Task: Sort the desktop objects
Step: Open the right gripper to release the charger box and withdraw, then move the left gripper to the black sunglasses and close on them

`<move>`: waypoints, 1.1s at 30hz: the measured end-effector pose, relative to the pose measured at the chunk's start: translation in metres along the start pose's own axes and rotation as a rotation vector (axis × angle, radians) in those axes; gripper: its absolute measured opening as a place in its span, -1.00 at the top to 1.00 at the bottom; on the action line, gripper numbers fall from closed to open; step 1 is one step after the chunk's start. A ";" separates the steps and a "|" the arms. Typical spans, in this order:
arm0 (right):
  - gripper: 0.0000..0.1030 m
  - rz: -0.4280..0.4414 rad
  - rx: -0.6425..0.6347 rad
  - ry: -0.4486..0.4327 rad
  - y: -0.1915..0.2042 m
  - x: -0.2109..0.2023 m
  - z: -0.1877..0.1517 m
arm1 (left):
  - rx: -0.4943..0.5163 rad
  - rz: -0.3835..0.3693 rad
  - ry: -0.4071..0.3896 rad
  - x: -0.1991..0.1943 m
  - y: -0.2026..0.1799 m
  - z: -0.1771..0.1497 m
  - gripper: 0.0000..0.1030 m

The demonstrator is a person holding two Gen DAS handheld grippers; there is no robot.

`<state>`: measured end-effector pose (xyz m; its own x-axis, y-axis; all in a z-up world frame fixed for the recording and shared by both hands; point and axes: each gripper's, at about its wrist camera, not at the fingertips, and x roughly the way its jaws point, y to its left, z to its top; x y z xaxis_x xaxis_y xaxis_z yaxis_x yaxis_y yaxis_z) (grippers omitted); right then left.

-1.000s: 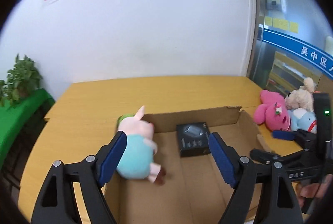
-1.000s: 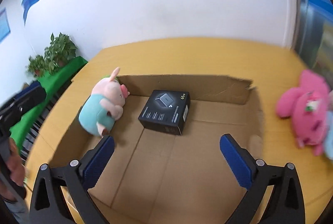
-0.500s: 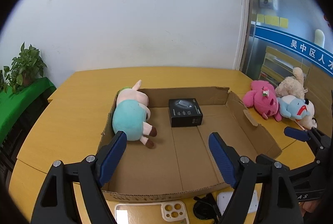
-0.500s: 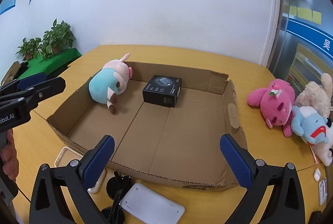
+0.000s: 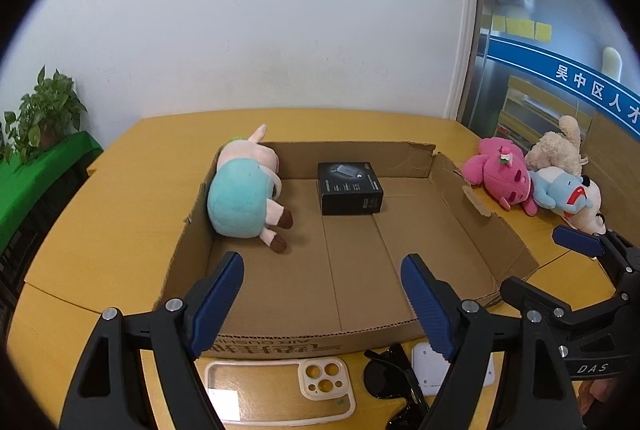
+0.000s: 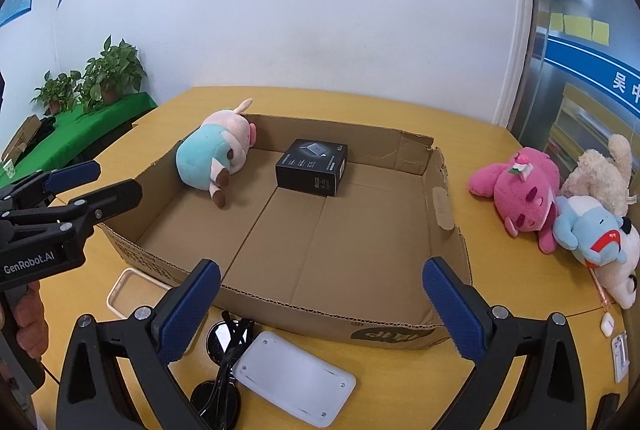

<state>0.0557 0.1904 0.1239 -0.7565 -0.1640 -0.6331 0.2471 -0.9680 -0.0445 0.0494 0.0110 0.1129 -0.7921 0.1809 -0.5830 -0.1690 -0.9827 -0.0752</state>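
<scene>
Yellow table (image 5: 120, 198), cardboard box (image 5: 460, 186); left tool (image 5: 322, 284) and right tool (image 6: 322, 294) both wide open, empty-handed

Pig plush (image 5: 248, 190) teal, pink; small box (image 5: 349, 187) black; cardboard tray (image 5: 460, 214) brown; bear plush (image 6: 520, 186) magenta.

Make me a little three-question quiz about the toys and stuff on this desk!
1. True or false: the black box sits inside the cardboard box.
2. How many plush toys lie on the table outside the cardboard box: A) one, B) three, C) five?
3. Fill in: the phone case lies on the table in front of the cardboard box, next to the ____.

Key:
1. True; the pig plush is in there too.
2. B: the pink plush, the cream plush and the blue plush.
3. Sunglasses.
</scene>
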 end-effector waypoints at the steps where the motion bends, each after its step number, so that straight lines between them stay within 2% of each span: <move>1: -0.99 -0.002 -0.001 0.000 0.001 0.000 -0.001 | 0.001 0.002 0.003 0.001 0.000 -0.001 -0.58; 5: -0.99 -0.001 0.002 0.001 0.002 0.001 0.000 | 0.014 -0.001 0.009 0.002 0.000 -0.004 -0.58; 9: -0.99 0.006 0.005 0.003 0.003 0.004 -0.001 | -0.009 -0.041 0.028 0.006 0.005 -0.005 -0.57; 17: -0.99 0.024 0.005 0.021 0.004 0.009 -0.007 | -0.013 -0.026 0.030 0.010 0.007 -0.008 -0.57; 21: -0.99 0.047 0.013 0.042 0.003 0.013 -0.014 | -0.022 -0.038 0.059 0.015 0.008 -0.014 -0.57; 24: -0.99 0.094 0.028 0.068 -0.001 0.014 -0.025 | -0.016 -0.052 0.090 0.017 0.008 -0.026 -0.57; 29: -0.96 0.306 0.084 0.173 -0.004 0.011 -0.073 | -0.006 -0.089 0.177 0.022 0.005 -0.060 -0.58; 32: -0.79 0.348 0.061 0.247 0.008 0.017 -0.103 | -0.024 -0.134 0.244 0.032 0.004 -0.076 -0.57; 33: -0.63 0.376 0.064 0.282 0.014 0.022 -0.114 | -0.036 -0.156 0.267 0.036 0.003 -0.081 -0.57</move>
<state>0.1112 0.1946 0.0212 -0.4250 -0.4562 -0.7818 0.4279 -0.8624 0.2706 0.0680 0.0114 0.0261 -0.5754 0.3180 -0.7536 -0.2520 -0.9454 -0.2065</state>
